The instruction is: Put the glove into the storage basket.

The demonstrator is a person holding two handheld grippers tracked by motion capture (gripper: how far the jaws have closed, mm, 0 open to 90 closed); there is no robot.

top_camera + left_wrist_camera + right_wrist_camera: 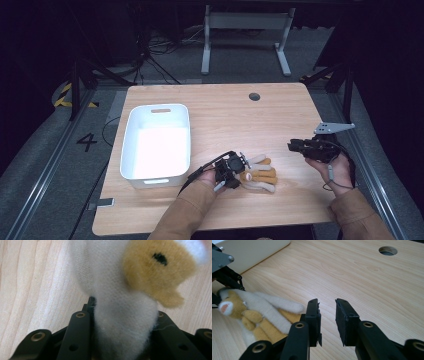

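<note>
A white bin (156, 142) sits on the wooden surface (225, 120). Well beyond the bin, toward the far edge, is a small round hole (254, 96). Past that edge, perhaps grey frame legs (245, 37) stand on the floor.

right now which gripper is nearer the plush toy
Left. The left gripper has its jaws closed on the plush toy; the right gripper hangs apart off to the toy's right, jaws open.

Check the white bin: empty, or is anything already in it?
Empty. The high view shows the white bin's bare floor; the plush toy lies on the table beside it.
</note>
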